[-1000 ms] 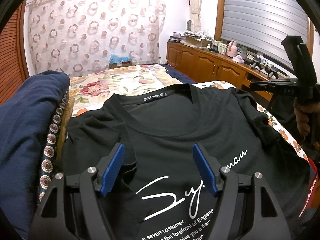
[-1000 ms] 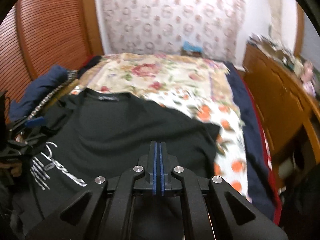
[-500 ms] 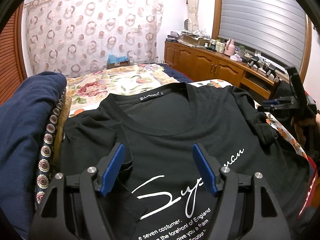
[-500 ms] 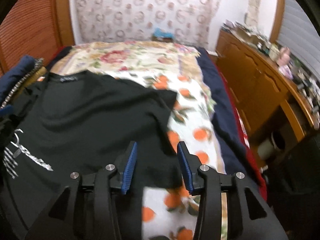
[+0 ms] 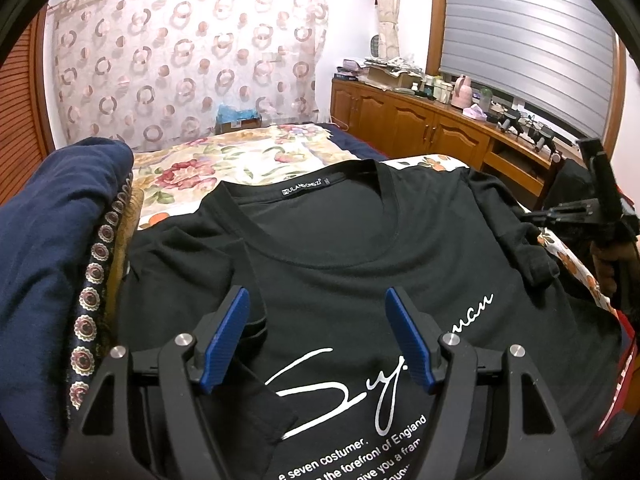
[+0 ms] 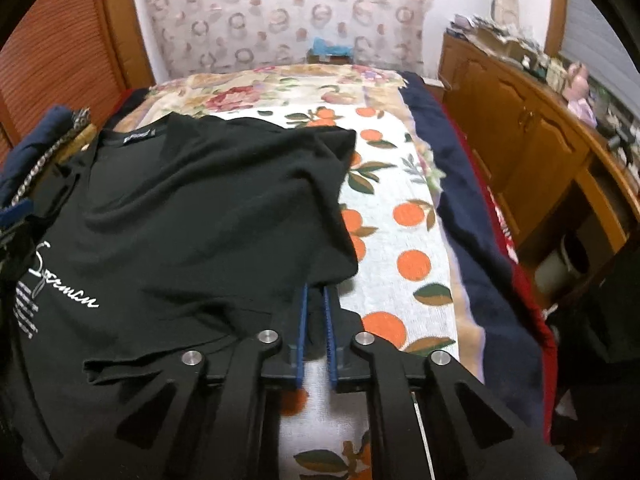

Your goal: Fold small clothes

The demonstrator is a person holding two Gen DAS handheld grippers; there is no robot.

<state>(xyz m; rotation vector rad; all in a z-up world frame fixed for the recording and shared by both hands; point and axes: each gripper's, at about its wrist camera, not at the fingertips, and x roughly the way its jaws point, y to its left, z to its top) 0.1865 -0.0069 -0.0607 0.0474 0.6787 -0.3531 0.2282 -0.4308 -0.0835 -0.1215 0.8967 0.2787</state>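
A black T-shirt (image 5: pixel 360 248) with white script lies face up on the bed, collar toward the far end. My left gripper (image 5: pixel 316 300) hangs open just over its chest, left of the print, with nothing between the pads. The shirt's left sleeve (image 5: pixel 188 264) is folded in beside it. In the right wrist view the T-shirt (image 6: pixel 200 200) spreads to the left, and my right gripper (image 6: pixel 315 292) is at its right sleeve hem, jaws closing to a narrow gap with black fabric pinched between the blue pads. A hand holds the right gripper (image 5: pixel 592 208) at the shirt's right side.
A floral and orange-print bedspread (image 6: pixel 400 220) covers the bed. A navy blanket pile (image 5: pixel 52 240) with a patterned trim lies along the left. The bed's right edge (image 6: pixel 488 248) is navy and red. A wooden cabinet (image 5: pixel 420 128) with clutter runs along the right wall.
The right gripper came down to the shirt's right sleeve, opened, and has closed on its hem. The left gripper has stayed where it was, open.
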